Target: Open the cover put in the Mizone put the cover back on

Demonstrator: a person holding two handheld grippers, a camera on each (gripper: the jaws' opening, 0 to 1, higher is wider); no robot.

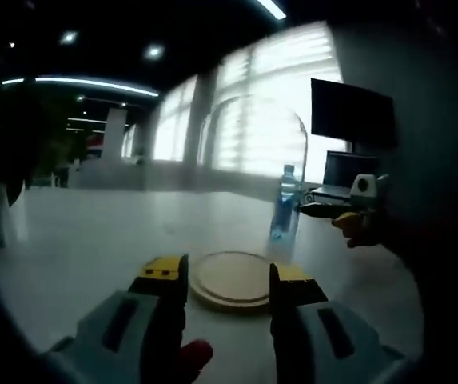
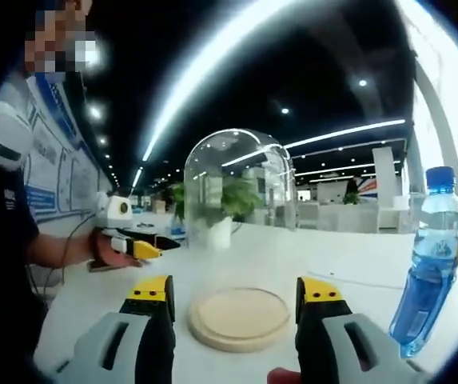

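A clear glass dome cover stands on a round wooden base on the white table. Just beside it stands a Mizone bottle with blue liquid and a blue cap. In the left gripper view my left gripper is open, its yellow-tipped jaws a little short of the base. My right gripper is open too, facing the dome from another side. Each gripper shows in the other's view, held in a hand: the right gripper past the bottle, the left gripper left of the dome.
The white table stretches wide around the base. A dark monitor stands at the far right of the left gripper view. A potted plant shows through the dome. A person's arm and body fill the left edge.
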